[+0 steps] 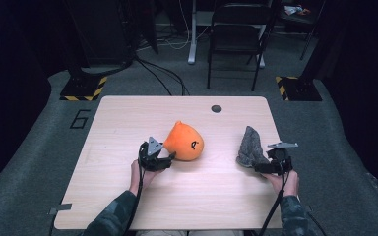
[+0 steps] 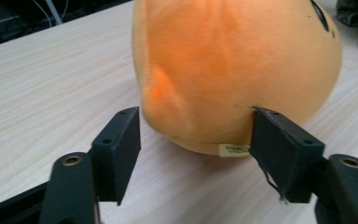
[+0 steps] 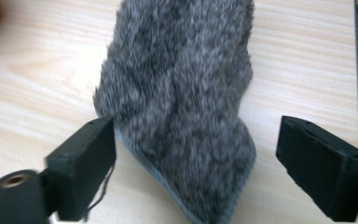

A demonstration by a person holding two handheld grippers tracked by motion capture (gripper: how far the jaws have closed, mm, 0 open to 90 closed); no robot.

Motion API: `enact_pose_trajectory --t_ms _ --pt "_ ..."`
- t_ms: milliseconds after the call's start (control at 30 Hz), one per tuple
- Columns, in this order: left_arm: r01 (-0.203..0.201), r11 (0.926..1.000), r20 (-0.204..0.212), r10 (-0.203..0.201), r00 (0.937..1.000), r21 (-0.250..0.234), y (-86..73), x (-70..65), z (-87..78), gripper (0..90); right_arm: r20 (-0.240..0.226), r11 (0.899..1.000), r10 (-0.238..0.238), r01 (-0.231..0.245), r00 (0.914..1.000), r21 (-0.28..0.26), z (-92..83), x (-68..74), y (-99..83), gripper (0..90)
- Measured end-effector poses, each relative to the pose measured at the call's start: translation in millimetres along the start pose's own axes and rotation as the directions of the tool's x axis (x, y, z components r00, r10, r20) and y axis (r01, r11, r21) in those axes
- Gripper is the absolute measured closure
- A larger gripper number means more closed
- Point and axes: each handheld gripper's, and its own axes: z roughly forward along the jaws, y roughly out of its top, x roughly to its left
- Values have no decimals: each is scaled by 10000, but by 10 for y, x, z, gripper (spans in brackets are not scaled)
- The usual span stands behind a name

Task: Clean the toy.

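Note:
An orange, drop-shaped plush toy (image 1: 184, 141) with a black mark on its side lies at the middle of the wooden table (image 1: 128, 128). My left gripper (image 1: 170, 156) is at its near left. In the left gripper view the toy's rounded end (image 2: 233, 60) and its small sewn label sit between the spread jaws of the left gripper (image 2: 196, 135), which stand at its sides without squeezing it. A grey furry piece (image 1: 250, 146) lies toward the right edge. My right gripper (image 1: 261, 167) is just behind it. In the right gripper view the grey fur (image 3: 182, 84) lies between the wide jaws of the right gripper (image 3: 196, 140), with a gap on the right.
A dark round grommet (image 1: 216, 108) sits near the table's far edge. Beyond the table stand a black folding chair (image 1: 236, 29), floor cables, and two stands with yellow-black striped bases (image 1: 83, 88) (image 1: 295, 87). The table's right edge runs close to my right gripper.

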Motion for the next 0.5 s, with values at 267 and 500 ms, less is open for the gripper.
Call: enact_pose_trajectory --t_ms 267,500 --pt "-39 9999 -11 39 10000 127 -31 28 -211 229 161 9990 -219 225 9996 -384 -115 24 -116 68" --pt "152 9990 -320 -139 9994 420 -185 115 -422 163 218 9989 -461 464 9987 -103 -114 61 -246 37"
